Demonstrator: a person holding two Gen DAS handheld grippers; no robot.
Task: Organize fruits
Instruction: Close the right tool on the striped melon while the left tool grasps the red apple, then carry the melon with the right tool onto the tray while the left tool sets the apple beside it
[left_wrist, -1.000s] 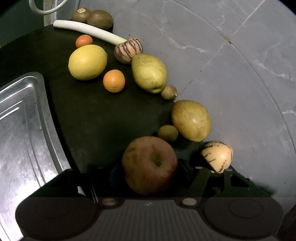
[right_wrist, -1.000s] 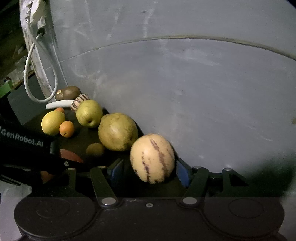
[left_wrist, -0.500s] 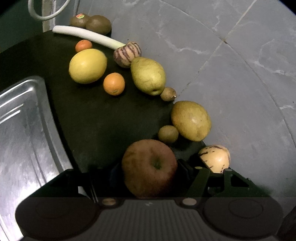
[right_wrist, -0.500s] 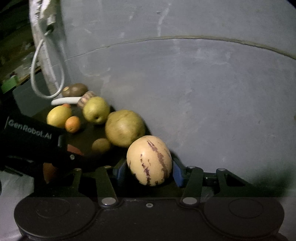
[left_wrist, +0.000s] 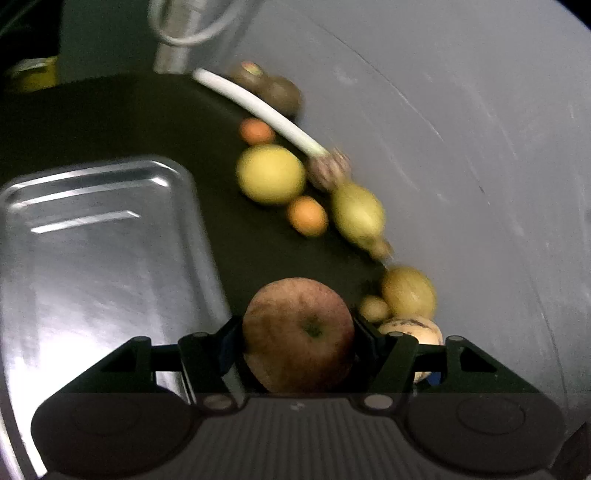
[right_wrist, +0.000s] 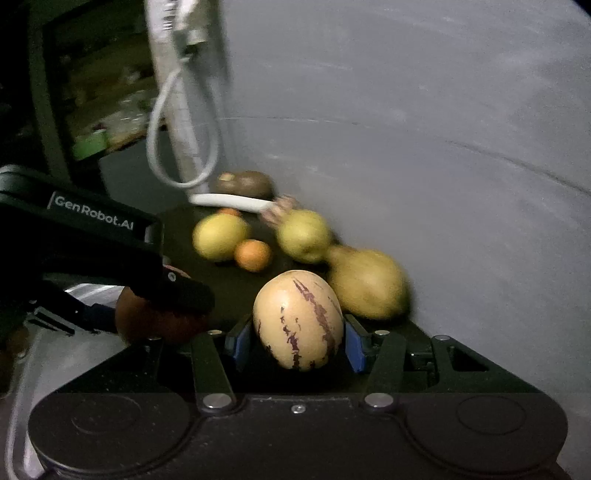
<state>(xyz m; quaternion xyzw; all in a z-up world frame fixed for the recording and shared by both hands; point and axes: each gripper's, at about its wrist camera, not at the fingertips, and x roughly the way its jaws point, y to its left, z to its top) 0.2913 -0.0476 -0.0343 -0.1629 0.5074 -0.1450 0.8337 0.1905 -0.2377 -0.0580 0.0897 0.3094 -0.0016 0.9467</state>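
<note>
Between the fingers of the left gripper (left_wrist: 298, 338), at 6 o'clock of the left wrist view, sits a dull red apple (left_wrist: 297, 334), clamped on both flanks. Its skin looks smooth and waxy and its body round, so a slack squeeze or a quick swing could let it roll out onto the black mat (left_wrist: 155, 122). At 9 o'clock lies the shiny metal tray (left_wrist: 74, 236), bare and hard; a dropped fruit would likely bruise or skid there. From 12 toward 4 o'clock runs a blurred row of fruits, among them a yellow lemon (left_wrist: 270, 173) and an orange (left_wrist: 307, 216).

At 6 o'clock of the right wrist view, the right gripper (right_wrist: 297, 341) pinches an egg-shaped pepino melon (right_wrist: 298, 319), cream with purple streaks, between blue pads. The tapered shape could squirt forward under pressure. The left gripper's black body at 9 o'clock is close; I judge a collision possible if both head for the tray.
</note>
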